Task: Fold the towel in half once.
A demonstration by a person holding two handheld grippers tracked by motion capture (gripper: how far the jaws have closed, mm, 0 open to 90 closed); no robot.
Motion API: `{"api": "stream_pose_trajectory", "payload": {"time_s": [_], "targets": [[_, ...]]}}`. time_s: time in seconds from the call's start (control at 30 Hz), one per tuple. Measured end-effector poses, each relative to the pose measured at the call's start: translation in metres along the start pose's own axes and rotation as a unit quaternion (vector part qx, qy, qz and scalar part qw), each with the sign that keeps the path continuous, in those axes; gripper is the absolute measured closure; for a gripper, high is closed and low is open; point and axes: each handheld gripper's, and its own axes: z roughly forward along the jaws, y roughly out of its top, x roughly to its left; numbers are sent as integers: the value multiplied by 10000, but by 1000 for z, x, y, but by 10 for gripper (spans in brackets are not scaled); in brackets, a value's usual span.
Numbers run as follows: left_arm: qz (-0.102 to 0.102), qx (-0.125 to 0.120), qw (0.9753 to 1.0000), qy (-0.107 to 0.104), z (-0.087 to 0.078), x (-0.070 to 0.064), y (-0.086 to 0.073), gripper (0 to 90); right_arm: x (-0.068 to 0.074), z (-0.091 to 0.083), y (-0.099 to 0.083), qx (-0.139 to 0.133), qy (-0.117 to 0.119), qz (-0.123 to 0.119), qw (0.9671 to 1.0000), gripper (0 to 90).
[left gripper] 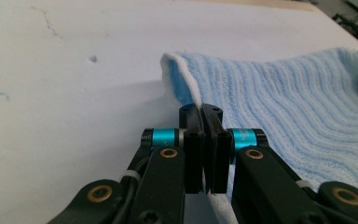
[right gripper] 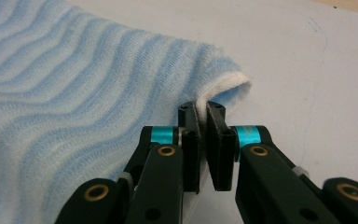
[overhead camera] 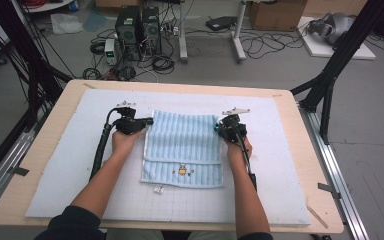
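A light blue striped towel (overhead camera: 182, 149) lies flat in the middle of the white mat, with a small embroidered figure near its front hem and a white tag at its front edge. My left gripper (overhead camera: 149, 121) is shut on the towel's far left corner. In the left gripper view the left gripper (left gripper: 202, 112) pinches the white-edged towel (left gripper: 279, 98) hem between its jaws. My right gripper (overhead camera: 216, 128) is shut on the far right corner. In the right gripper view the right gripper (right gripper: 202, 111) holds the towel (right gripper: 84, 88) edge, which curls up around the jaws.
The white mat (overhead camera: 55, 165) covers a wooden table (overhead camera: 312, 165). Beyond the table's far edge the floor holds computer towers (overhead camera: 137, 27), tangled cables and a cardboard box (overhead camera: 277, 14). Black frame posts stand at both sides.
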Motion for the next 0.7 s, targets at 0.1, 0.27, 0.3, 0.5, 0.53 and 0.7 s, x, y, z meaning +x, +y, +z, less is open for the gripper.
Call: {"api": "stream_pose_trajectory", "payload": {"time_s": [0.1, 0.27, 0.3, 0.5, 0.53, 0.7], "targets": [[18, 96, 9999, 47, 5, 2, -1, 871, -2, 7, 3, 55, -44, 4, 10000, 853], [-68, 130, 9998, -131, 2, 7, -4, 640, -2, 11, 2, 122, -103, 91, 9998, 736], [-80, 95, 9997, -196, 0, 8, -3, 572, -3, 9, 2, 95, -98, 185, 9997, 683], [120, -439, 9978, -481, -25, 4, -4, 448, -3, -14, 4, -191, -88, 310, 9993, 565], [161, -509, 9973, -511, -29, 3, -5, 424, -3, -19, 3, -253, -83, 295, 9992, 562], [192, -712, 9952, -641, -46, -2, -9, 264, -1, -41, -4, -478, 105, 268, 9984, 466]]}}
